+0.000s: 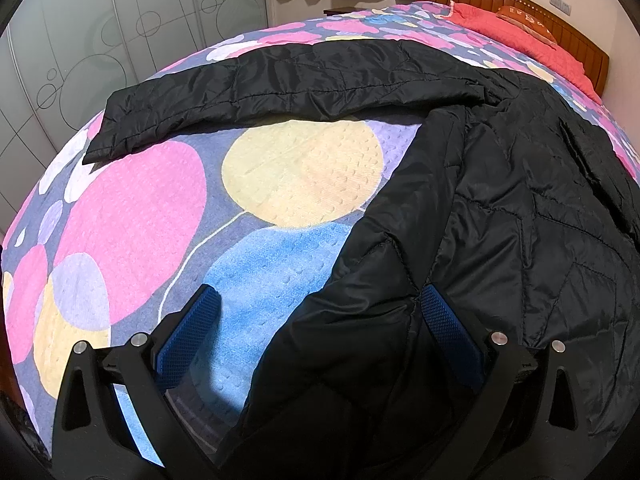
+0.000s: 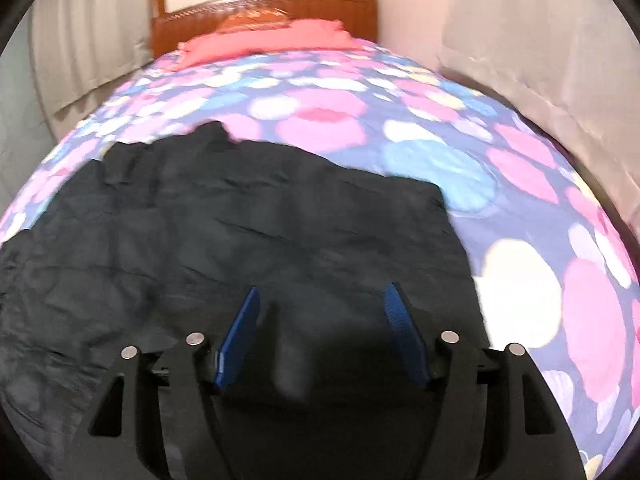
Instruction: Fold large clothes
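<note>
A black quilted jacket lies spread on the bed, one sleeve stretched out to the left. My left gripper is open, its blue pads wide apart over the jacket's lower left hem, with the hem edge lying between the fingers. In the right wrist view the jacket fills the left and centre, blurred by motion. My right gripper is open just above the jacket's lower right part, a raised fold of black fabric between its fingers.
The bed has a bedspread with pink, yellow and blue circles. A red pillow and wooden headboard are at the far end. Wardrobe doors stand left; curtains hang right of the bed.
</note>
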`<state>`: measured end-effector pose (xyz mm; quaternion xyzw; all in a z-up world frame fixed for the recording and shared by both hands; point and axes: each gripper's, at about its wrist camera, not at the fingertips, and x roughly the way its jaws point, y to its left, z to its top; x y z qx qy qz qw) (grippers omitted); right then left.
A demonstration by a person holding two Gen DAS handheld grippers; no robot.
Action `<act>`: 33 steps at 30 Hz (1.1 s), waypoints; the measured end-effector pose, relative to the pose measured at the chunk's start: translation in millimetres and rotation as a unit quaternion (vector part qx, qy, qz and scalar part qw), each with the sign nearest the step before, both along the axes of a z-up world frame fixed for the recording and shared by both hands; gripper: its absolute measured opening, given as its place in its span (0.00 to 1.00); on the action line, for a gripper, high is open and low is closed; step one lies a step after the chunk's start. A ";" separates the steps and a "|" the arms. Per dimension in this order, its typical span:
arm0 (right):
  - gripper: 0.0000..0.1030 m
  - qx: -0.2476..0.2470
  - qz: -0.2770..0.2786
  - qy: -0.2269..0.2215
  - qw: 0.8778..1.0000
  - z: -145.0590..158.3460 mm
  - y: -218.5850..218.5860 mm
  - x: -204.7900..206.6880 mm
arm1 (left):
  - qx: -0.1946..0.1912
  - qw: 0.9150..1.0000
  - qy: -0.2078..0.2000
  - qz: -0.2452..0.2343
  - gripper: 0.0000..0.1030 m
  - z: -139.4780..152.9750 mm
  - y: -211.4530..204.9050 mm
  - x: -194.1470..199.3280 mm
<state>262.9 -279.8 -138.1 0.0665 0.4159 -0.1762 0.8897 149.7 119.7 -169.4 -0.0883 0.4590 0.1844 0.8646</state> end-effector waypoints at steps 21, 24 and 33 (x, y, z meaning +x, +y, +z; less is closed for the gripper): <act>0.79 -0.019 0.020 -0.014 1.000 -27.6 -5.5 -1.4 | -0.058 0.993 -0.093 0.045 0.98 40.7 76.5 -21.9; 0.79 -0.020 0.020 -0.015 0.999 -27.5 -4.4 -1.7 | -0.095 0.987 -0.092 0.092 0.98 24.9 118.6 -7.8; 0.79 -0.021 0.021 -0.015 0.999 -27.4 -5.1 -2.0 | -0.163 0.959 -0.162 0.167 0.98 4.0 206.7 30.0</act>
